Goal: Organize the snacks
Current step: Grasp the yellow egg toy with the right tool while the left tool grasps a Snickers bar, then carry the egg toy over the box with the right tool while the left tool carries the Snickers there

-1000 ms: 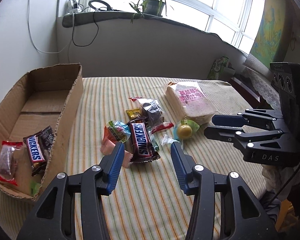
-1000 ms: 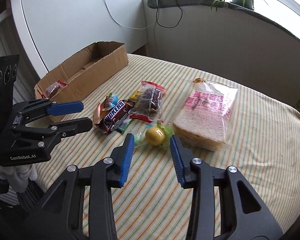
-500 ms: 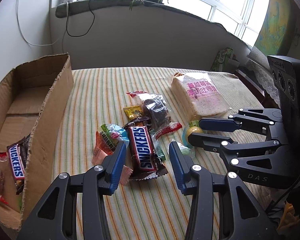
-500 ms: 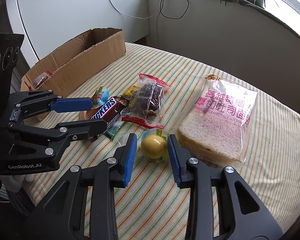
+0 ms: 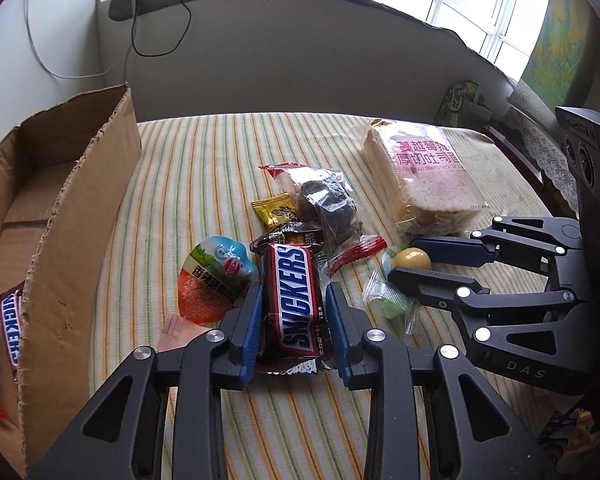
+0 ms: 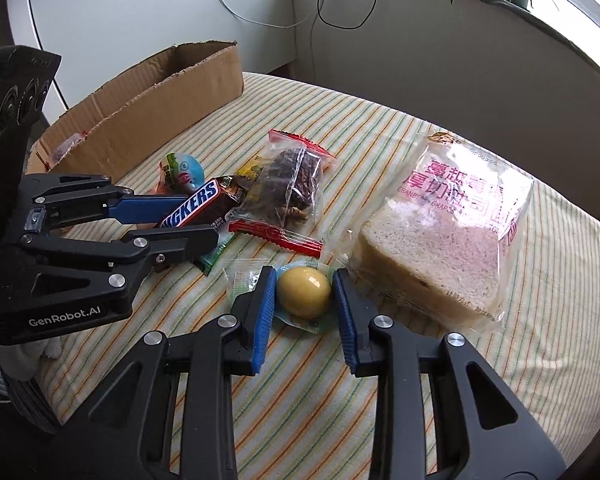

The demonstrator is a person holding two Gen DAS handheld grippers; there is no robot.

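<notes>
A pile of snacks lies on the striped tablecloth (image 5: 204,168). My left gripper (image 5: 294,294) is open, its blue fingers on either side of a Snickers bar (image 5: 294,292), close to its wrapper. My right gripper (image 6: 304,280) is open, its fingers on either side of a yellow egg-shaped sweet (image 6: 303,291) in clear wrap; the sweet also shows in the left wrist view (image 5: 411,258). A cardboard box (image 5: 72,216) on the left holds another Snickers (image 5: 11,326).
A bagged brown cake (image 5: 324,204), a yellow sachet (image 5: 274,210), a round jelly pack (image 5: 214,276) and a green candy (image 5: 392,306) lie in the pile. A bag of sliced bread (image 6: 444,228) lies right of the sweet. A wall and windowsill stand behind.
Both grippers have moved forward and down. The left fingers now flank the Snickers bar and have narrowed; the right fingers now flank the yellow sweet.
</notes>
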